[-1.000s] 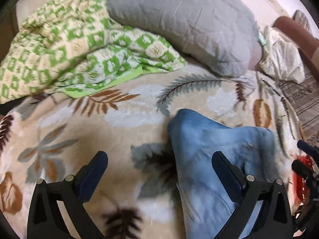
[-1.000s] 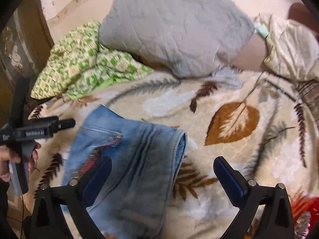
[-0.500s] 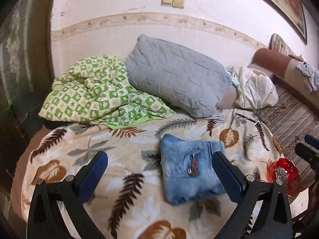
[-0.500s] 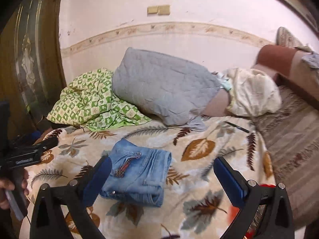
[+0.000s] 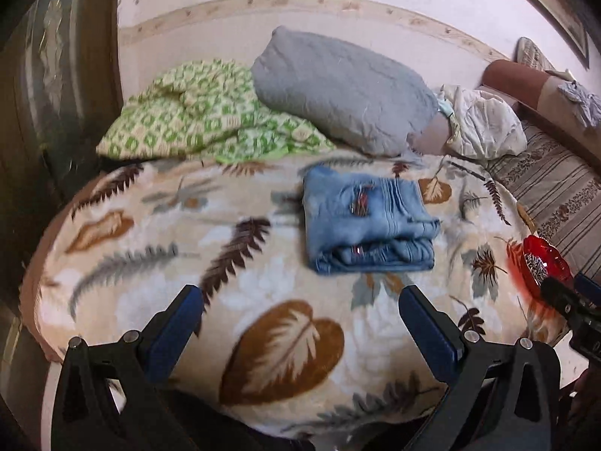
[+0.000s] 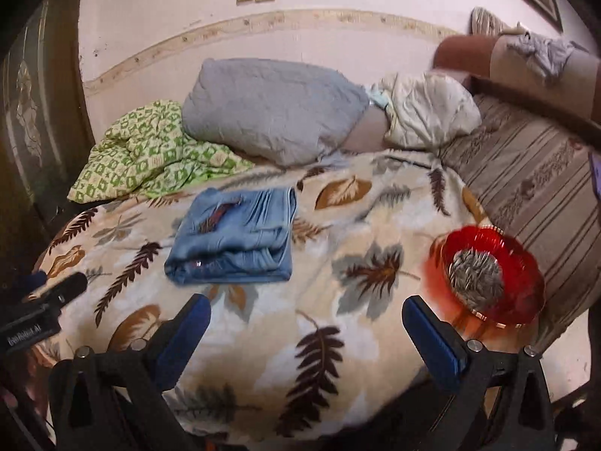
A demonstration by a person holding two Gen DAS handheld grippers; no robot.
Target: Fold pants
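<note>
The blue denim pants (image 5: 366, 221) lie folded in a compact stack on the leaf-patterned blanket (image 5: 285, 342); they also show in the right wrist view (image 6: 234, 238). My left gripper (image 5: 300, 312) is open and empty, held well back from the pants over the bed's near edge. My right gripper (image 6: 306, 317) is open and empty, also back from the pants. The left gripper shows at the left edge of the right wrist view (image 6: 41, 308), and the right gripper at the right edge of the left wrist view (image 5: 574, 312).
A red bowl of seeds (image 6: 488, 278) sits at the blanket's right edge. A grey pillow (image 5: 345, 90), a green patterned quilt (image 5: 203, 120) and a cream bundle (image 5: 484, 124) lie at the back by the wall. A striped sofa (image 6: 537, 184) is at right.
Both grippers have pulled back and up away from the pants, which went from close under them to a folded stack lying farther off on the blanket.
</note>
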